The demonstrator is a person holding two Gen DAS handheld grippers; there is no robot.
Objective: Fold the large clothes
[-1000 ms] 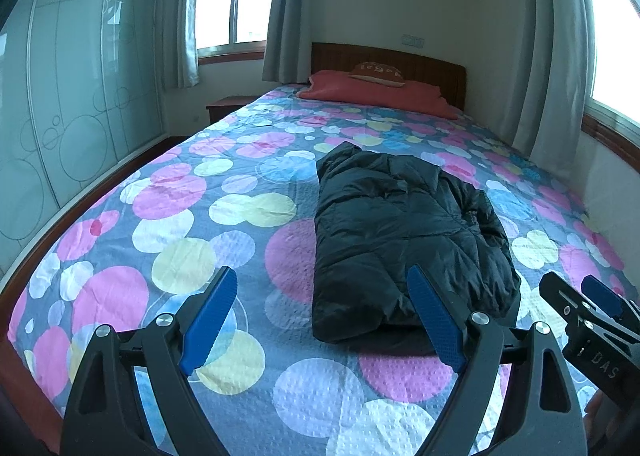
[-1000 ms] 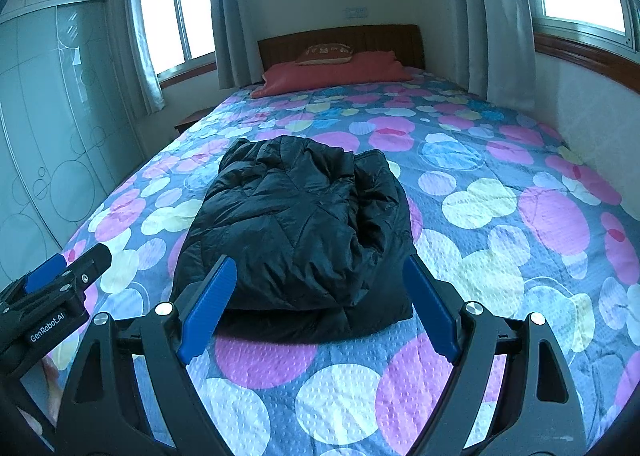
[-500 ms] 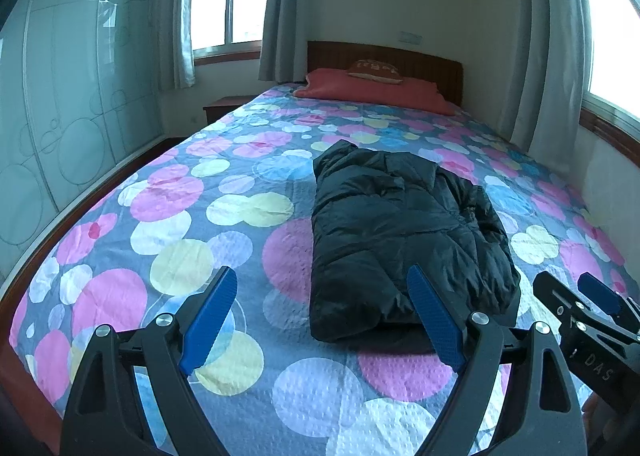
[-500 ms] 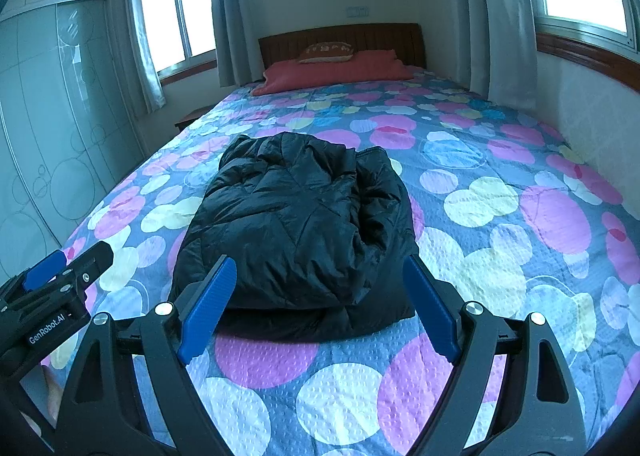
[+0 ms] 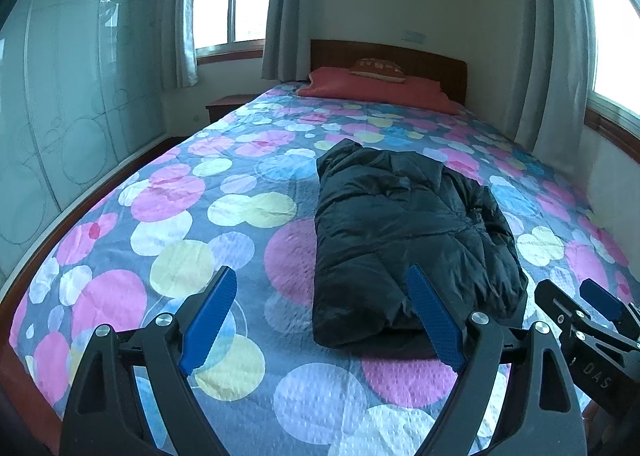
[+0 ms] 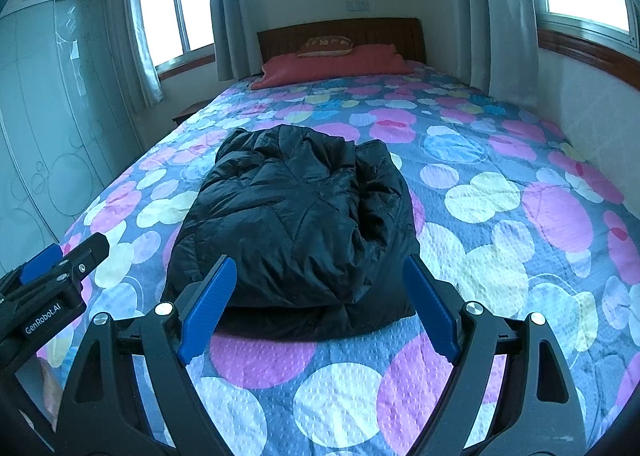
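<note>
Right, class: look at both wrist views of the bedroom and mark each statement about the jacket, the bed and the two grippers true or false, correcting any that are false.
1. The black puffer jacket lies folded in a bundle on the spotted bedspread. True.
2. The right gripper is shut on the jacket. False: its blue fingers are spread apart and hold nothing.
3. The left gripper is open. True.
4. The jacket rests on the red pillow. False: the pillow is at the headboard, well beyond the jacket.
5. The jacket hangs over the foot of the bed. False: bedspread shows all around it.
</note>
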